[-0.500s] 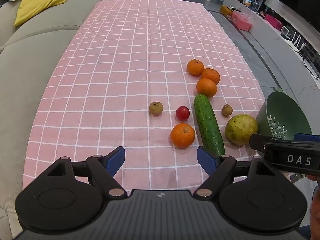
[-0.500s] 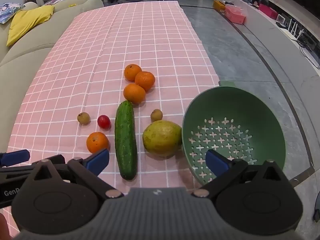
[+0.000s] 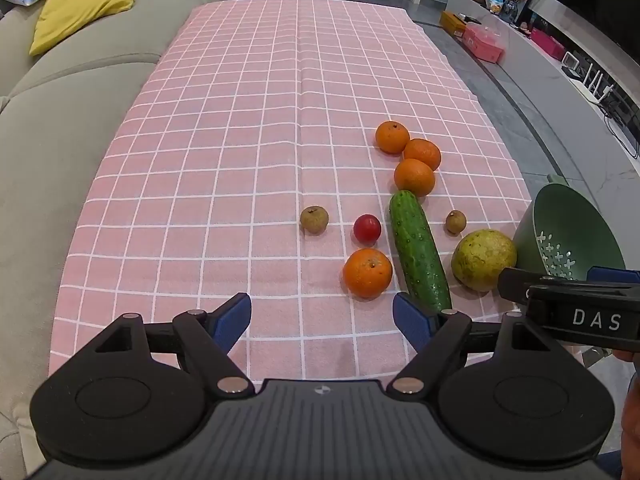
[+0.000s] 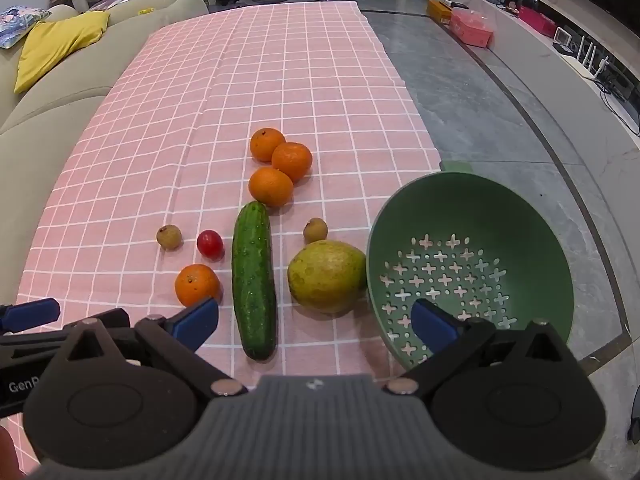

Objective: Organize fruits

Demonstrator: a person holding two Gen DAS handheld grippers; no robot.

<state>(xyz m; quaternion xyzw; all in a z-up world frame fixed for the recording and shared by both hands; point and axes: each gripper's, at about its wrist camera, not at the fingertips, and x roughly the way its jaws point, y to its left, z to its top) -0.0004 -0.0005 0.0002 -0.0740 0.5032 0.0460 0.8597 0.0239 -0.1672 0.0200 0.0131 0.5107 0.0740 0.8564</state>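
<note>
Fruit lies on a pink checked tablecloth [image 3: 240, 160]. A cluster of oranges [image 4: 271, 186] sits beyond a cucumber [image 4: 254, 280]; one more orange [image 3: 367, 272] lies left of it with a red cherry tomato [image 3: 367, 228]. Two small brown fruits [image 4: 168, 236] flank the cucumber. A yellow-green pear-like fruit [image 4: 326, 276] rests against a tilted green colander [image 4: 472, 264]. My left gripper [image 3: 322, 316] hovers open and empty before the single orange. My right gripper [image 4: 316, 322] is open above the cucumber's near end, nothing held.
A grey-green sofa [image 3: 60, 120] with a yellow cushion [image 3: 84, 8] runs along the table's left side. To the right is grey floor [image 4: 480, 92] and a low TV shelf with pink boxes [image 4: 470, 28]. The colander overhangs the table's right edge.
</note>
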